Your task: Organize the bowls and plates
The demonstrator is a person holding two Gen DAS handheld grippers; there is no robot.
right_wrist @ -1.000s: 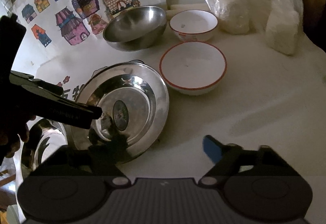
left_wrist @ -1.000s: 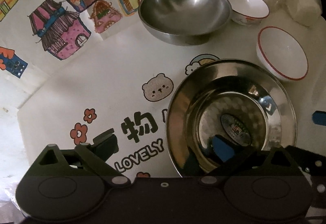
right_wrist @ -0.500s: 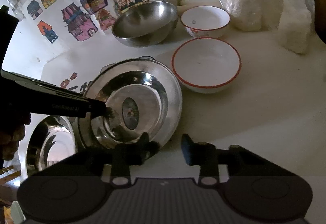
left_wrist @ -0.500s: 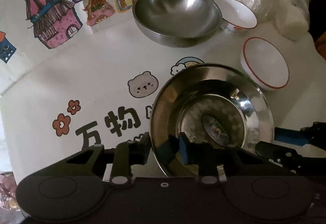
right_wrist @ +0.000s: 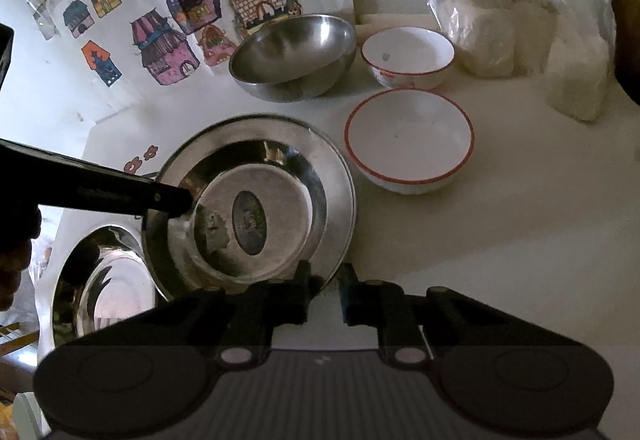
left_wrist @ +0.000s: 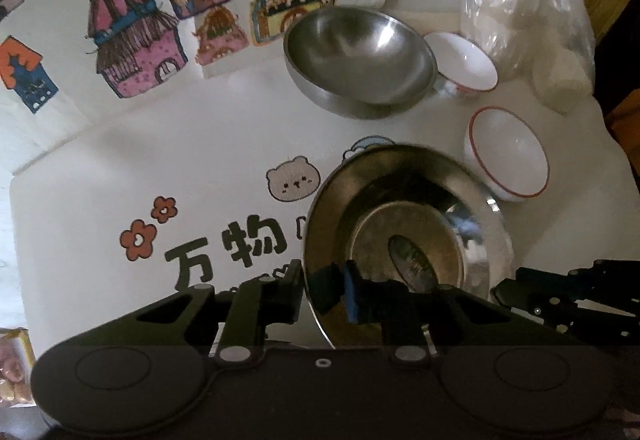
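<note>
Fingers of left gripper (left_wrist: 323, 294) nearly closed, clamped on near-left rim of steel plate (left_wrist: 408, 240), one finger outside, blue-padded one inside. Right gripper (right_wrist: 323, 294) fingers w/ narrow gap, set at plate's near rim (right_wrist: 336, 224); actual contact can't tell. Plate round, no long axis, open side up, near edge tilted up off tablecloth (left_wrist: 200, 160). Second steel plate (right_wrist: 100, 280) lower left. Red-rimmed bowl (right_wrist: 408, 144) just right of the held plate, steel bowl (right_wrist: 292, 56) behind.

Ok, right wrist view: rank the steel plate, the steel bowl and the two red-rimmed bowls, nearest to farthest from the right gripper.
1. Steel plate, its rim between the right gripper fingers.
2. Larger red-rimmed bowl, ahead right.
3. Steel bowl, far left, and smaller red-rimmed bowl, far right: too close to call.
</note>
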